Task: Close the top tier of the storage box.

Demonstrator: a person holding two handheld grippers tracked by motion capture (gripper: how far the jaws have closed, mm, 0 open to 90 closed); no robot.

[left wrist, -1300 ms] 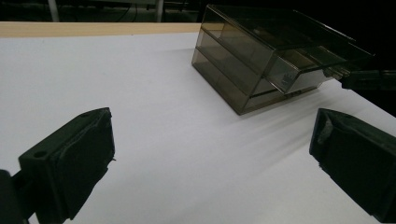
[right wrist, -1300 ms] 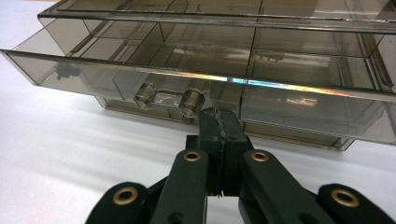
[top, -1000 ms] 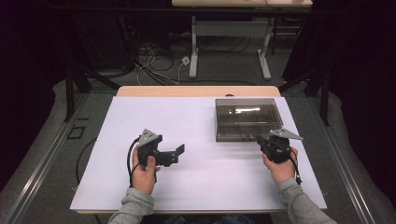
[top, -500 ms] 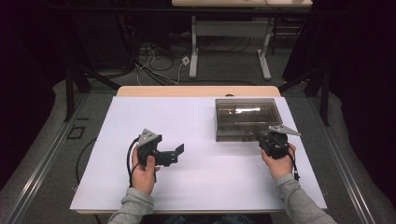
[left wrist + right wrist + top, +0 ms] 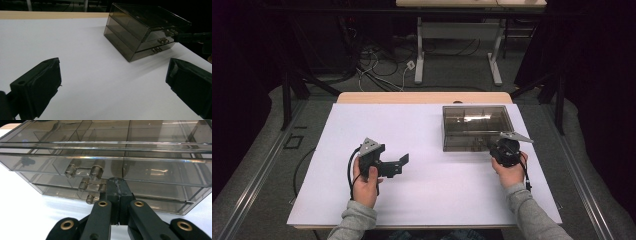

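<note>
The right gripper point(image 5: 117, 185) has its 2 jaws pressed together with nothing between them. The see-through drawer box point(image 5: 105, 157) sits right in front of its tips, and the small handles point(image 5: 83, 171) are just beside them. The left gripper point(image 5: 112, 82) has its jaws wide apart over the white table point(image 5: 82, 62), with the box well ahead.

Left gripper point(image 5: 112, 87) wide open above the white table point(image 5: 75, 45); beyond it a smoky drawer box point(image 5: 142, 35), with perhaps another gripper's tip point(image 5: 192, 37) at its handles.
</note>
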